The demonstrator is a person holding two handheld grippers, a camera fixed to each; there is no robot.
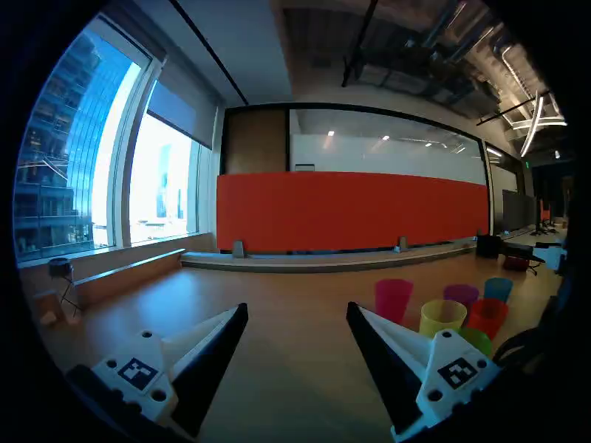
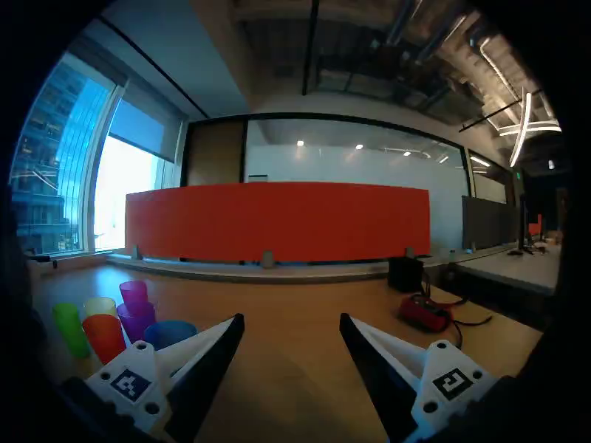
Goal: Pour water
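Cups (image 1: 442, 317) stand untouched near left tongs (image 1: 296, 305) and right tongs (image 2: 292, 316), both wide open, empty

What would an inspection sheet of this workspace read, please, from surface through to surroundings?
Surface: wooden table, bare between the fingers.
Job's things: pink cup, yellow cup, purple cup, red cup, blue cup, green cup, clustered upright, untouched.
Clutter: red device and black box on the table.
Grippers: left gripper open, empty; right gripper open, empty.
Cables: black cable beside the red device.
Surroundings: orange divider, windows, glass wall.
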